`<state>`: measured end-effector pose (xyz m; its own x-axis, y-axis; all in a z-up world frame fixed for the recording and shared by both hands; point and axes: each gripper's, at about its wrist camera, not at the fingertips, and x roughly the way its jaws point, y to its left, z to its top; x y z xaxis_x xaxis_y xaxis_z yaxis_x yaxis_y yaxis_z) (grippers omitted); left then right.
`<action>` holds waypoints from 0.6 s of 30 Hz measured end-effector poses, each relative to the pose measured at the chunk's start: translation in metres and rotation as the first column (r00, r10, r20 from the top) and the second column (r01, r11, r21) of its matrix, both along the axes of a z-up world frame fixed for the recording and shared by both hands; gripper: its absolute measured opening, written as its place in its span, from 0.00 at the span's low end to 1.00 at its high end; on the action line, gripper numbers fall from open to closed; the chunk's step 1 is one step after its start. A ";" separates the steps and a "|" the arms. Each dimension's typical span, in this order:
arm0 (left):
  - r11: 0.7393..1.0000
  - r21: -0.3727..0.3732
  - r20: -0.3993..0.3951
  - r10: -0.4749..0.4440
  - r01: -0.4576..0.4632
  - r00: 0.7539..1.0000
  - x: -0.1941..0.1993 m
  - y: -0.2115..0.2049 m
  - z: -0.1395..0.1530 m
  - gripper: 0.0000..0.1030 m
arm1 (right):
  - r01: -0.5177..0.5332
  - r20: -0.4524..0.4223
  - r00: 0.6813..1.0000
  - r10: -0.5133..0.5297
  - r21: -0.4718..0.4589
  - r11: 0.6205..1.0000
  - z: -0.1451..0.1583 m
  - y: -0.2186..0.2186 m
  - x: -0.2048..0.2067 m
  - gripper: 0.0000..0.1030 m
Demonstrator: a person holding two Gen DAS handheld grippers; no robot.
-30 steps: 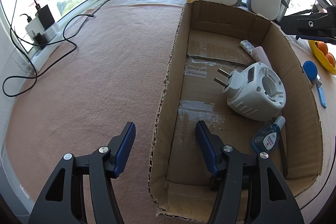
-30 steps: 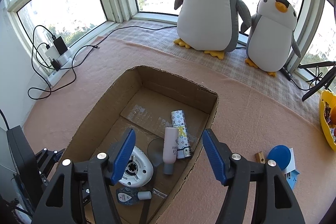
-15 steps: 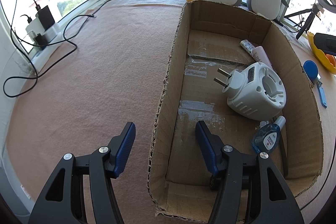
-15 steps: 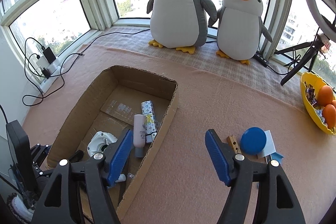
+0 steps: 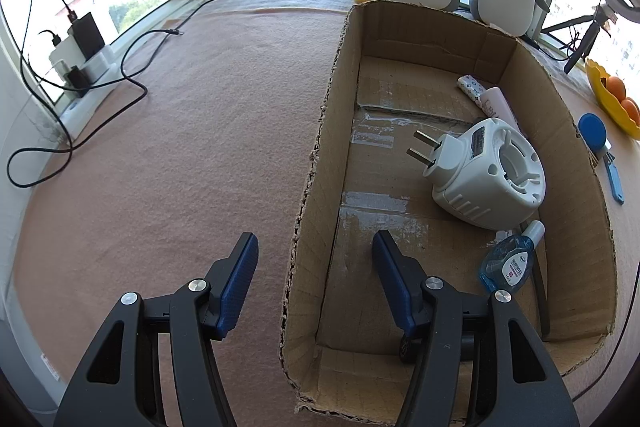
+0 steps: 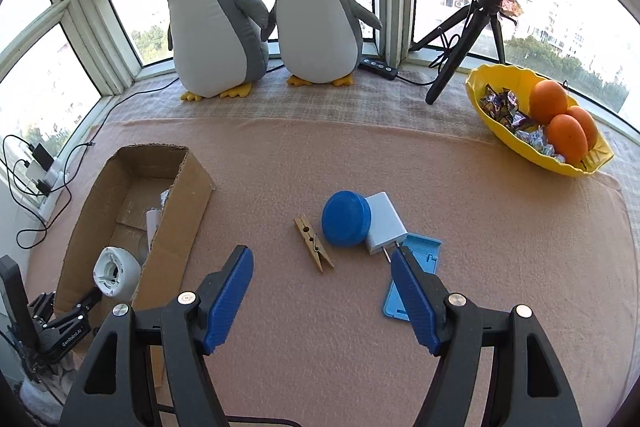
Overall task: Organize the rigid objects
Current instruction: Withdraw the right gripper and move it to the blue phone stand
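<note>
An open cardboard box (image 5: 320,163) holds a white plug-in device (image 5: 488,175), a small blue bottle (image 5: 510,263) and two tubes (image 5: 486,95). My left gripper (image 5: 314,263) is open and empty, its jaws astride the box's left wall. In the right wrist view the box (image 6: 176,223) lies at the left. On the pink cloth lie a wooden clothespin (image 6: 314,243), a blue round lid (image 6: 346,219), a white charger (image 6: 384,223) and a light blue holder (image 6: 412,275). My right gripper (image 6: 322,291) is open and empty, just short of them.
Two plush penguins (image 6: 216,19) stand by the window. A yellow bowl (image 6: 536,131) with oranges and sweets sits at the right. A tripod (image 6: 468,31) with a ring light stands behind. A power strip and cables (image 5: 80,67) lie at the left.
My right gripper has swung right, away from the box, and now faces the loose objects on the cloth. My left gripper has not moved.
</note>
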<state>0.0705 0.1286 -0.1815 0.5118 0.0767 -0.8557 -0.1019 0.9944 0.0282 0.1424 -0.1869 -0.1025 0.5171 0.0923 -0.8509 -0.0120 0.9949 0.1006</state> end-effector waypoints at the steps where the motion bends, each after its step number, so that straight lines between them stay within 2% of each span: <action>1: 1.000 0.000 0.000 0.000 0.000 1.000 0.000 0.000 0.000 0.58 | 0.020 -0.008 1.000 -0.021 -0.002 1.000 -0.004 -0.008 -0.001 0.66; 5: 1.000 0.000 0.000 -0.001 0.001 1.000 0.000 0.000 0.000 0.58 | 0.084 -0.043 0.995 -0.085 -0.015 0.996 -0.019 -0.037 -0.006 0.66; 10: 1.000 0.001 0.000 0.000 0.000 1.000 0.000 0.000 0.000 0.58 | 0.141 -0.118 0.983 -0.138 0.018 0.990 -0.043 -0.060 -0.003 0.66; 15: 1.000 0.001 0.001 0.000 0.000 1.000 0.000 0.000 0.000 0.58 | 0.161 -0.170 0.974 -0.151 0.043 0.986 -0.059 -0.066 0.006 0.66; 18: 1.000 0.000 0.001 0.000 0.000 1.000 0.000 0.000 0.001 0.58 | 0.149 -0.190 0.971 -0.143 0.019 0.989 -0.066 -0.063 0.013 0.66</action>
